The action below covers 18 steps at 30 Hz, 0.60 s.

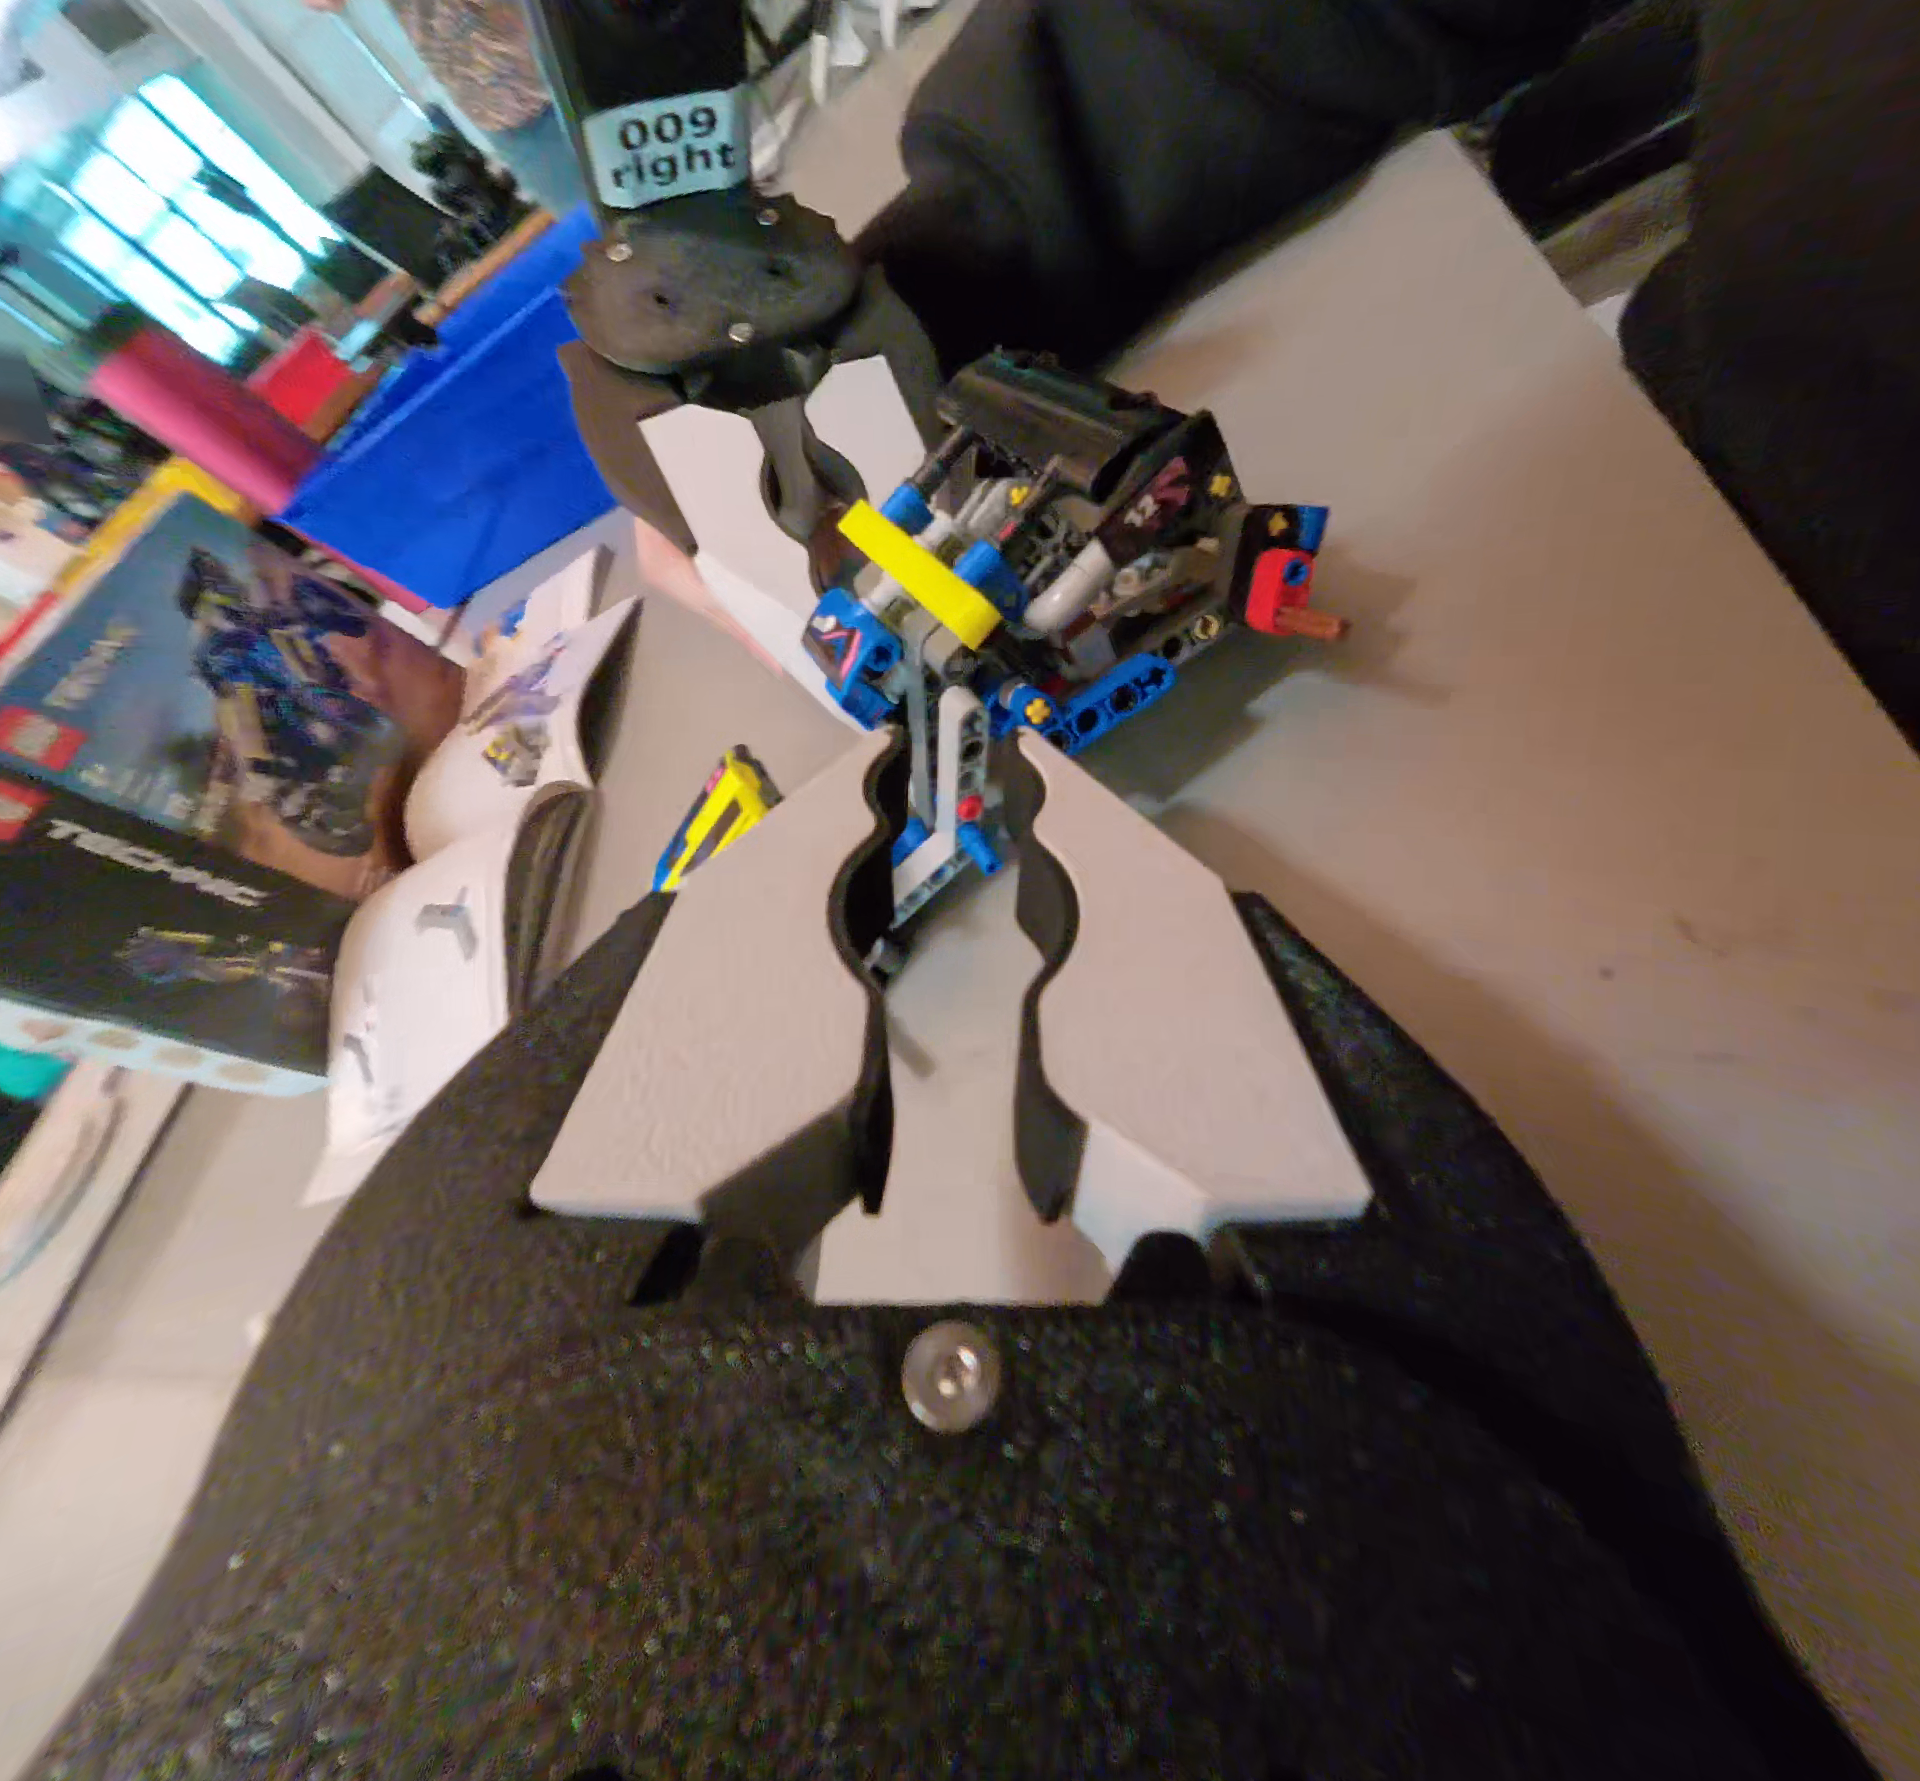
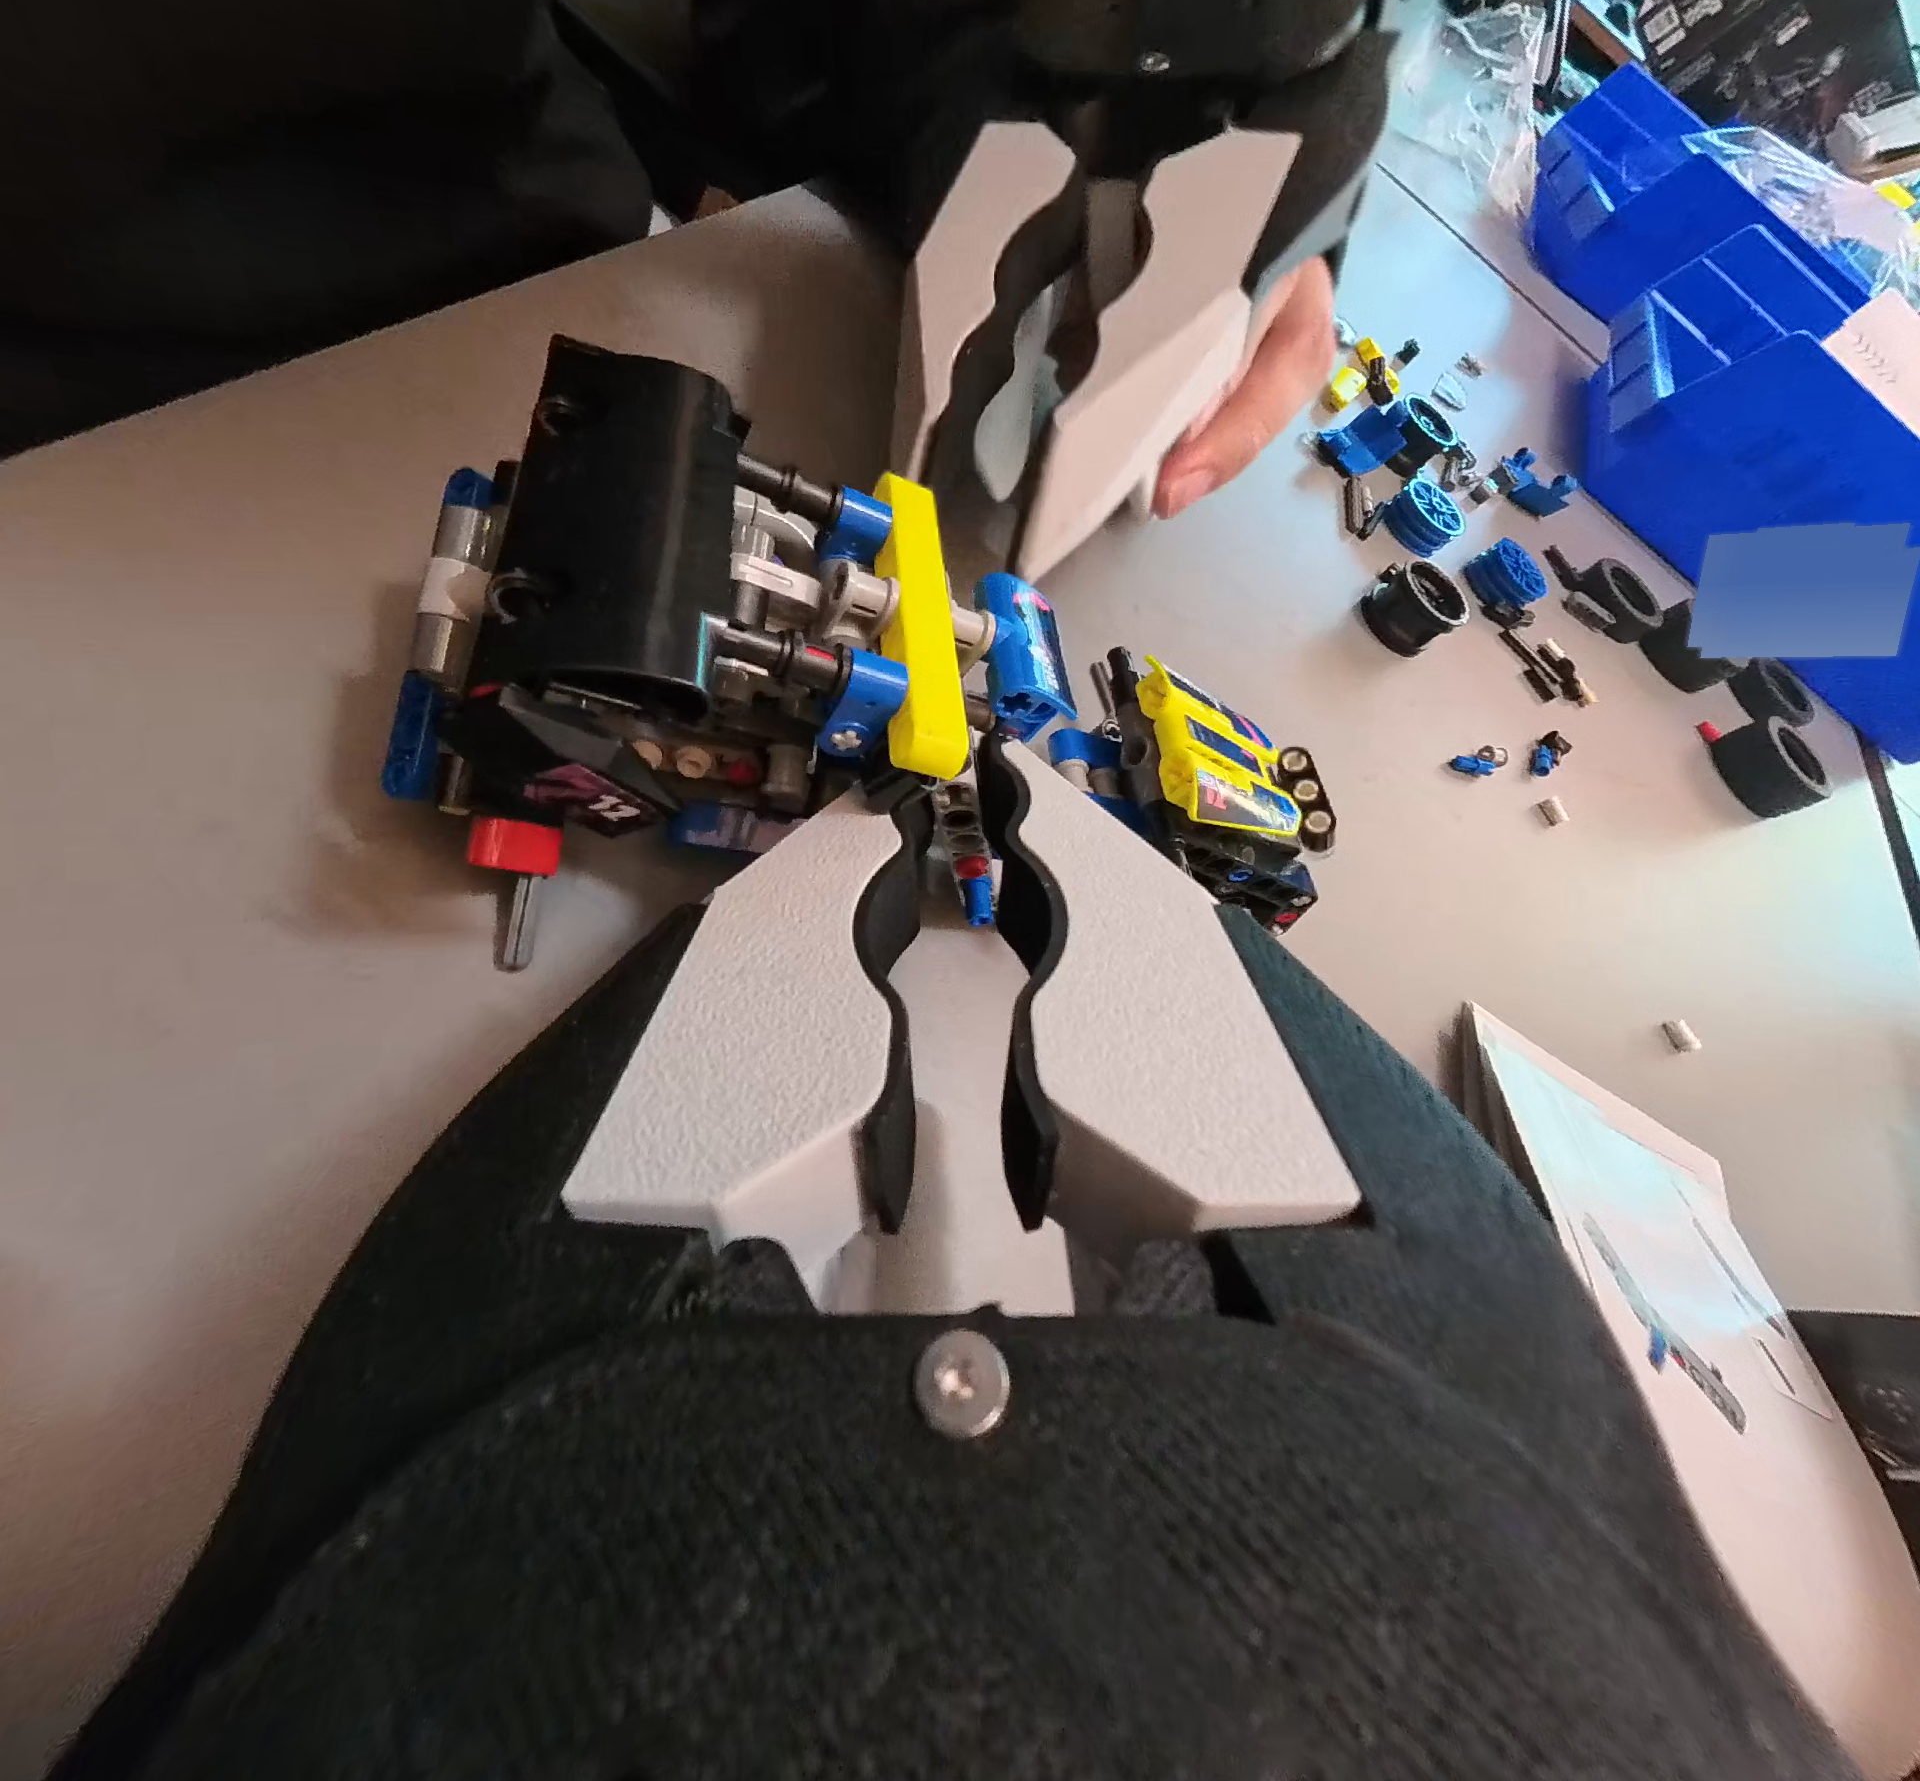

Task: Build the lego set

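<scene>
Brick-built model (image 2: 665, 630) on table, grey beam (image 2: 958, 832) pinched by right hand-held gripper (image 2: 961, 796)

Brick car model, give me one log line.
left gripper open | right gripper shut on grey beam | brick car model on table

Matt, finely grained grey plastic on the fingers (image 2: 1174, 1035) of the right tongs (image 2: 951, 775), lined with smooth black rubbery pads; coarse, speckled black body behind, with a shiny metal screw (image 2: 961, 1383). Same finish on the left tongs (image 1: 956, 744). Glossy hard plastic on the brick model (image 2: 665, 630): black, blue, bright yellow. Smooth, matt pale bench (image 2: 208, 1056). Glossy blue plastic bins (image 2: 1714, 277). Printed paper booklet (image 2: 1662, 1264), glossy cardboard box (image 1: 156, 796).
</scene>
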### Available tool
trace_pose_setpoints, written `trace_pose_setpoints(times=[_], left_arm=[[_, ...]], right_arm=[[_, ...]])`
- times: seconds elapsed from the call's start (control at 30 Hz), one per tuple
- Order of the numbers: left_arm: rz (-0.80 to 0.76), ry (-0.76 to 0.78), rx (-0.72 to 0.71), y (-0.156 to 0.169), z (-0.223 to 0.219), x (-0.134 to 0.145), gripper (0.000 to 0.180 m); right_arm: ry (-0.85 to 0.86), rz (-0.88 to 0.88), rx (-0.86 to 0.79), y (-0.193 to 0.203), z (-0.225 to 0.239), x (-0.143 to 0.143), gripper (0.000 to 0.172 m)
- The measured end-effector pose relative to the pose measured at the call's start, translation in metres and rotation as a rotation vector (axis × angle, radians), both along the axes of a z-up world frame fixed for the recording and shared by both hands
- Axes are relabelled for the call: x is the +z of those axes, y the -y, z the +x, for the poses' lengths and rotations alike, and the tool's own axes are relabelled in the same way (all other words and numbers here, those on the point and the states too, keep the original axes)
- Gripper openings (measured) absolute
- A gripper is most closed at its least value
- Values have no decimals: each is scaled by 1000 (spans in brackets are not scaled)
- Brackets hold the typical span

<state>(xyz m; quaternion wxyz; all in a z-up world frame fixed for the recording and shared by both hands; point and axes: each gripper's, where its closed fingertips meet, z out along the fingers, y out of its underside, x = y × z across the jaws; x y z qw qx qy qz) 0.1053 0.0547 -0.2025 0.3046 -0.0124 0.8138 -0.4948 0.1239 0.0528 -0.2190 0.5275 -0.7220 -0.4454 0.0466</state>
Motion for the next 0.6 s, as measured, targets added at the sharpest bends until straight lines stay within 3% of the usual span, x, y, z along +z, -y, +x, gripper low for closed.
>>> trace_pose_setpoints(times=[0.07, 0.13, 0.2, 0.37, 0.5, 0.6], left_arm=[[43, -14, -2, 2, 4, -7, 21], [111, -15, 22, 4, 9, -16, 15], [117, -20, 49, 7, 11, -16, 6], [118, -48, 183, 18, 14, -15, 6], [135, -82, 326, 23, 20, -16, 6], [117, -119, 427, 29, 27, -16, 7]], right_arm=[[-1, -6, 3, -1, -1, -1, 6], [-1, -10, -23, -5, 1, -1, 9], [7, 2, -81, -8, 11, 4, 30], [59, -141, -338, 18, 62, 8, 50], [-191, -229, -504, 57, 73, 26, 68], [-433, -169, -570, 72, 55, 58, 88]])
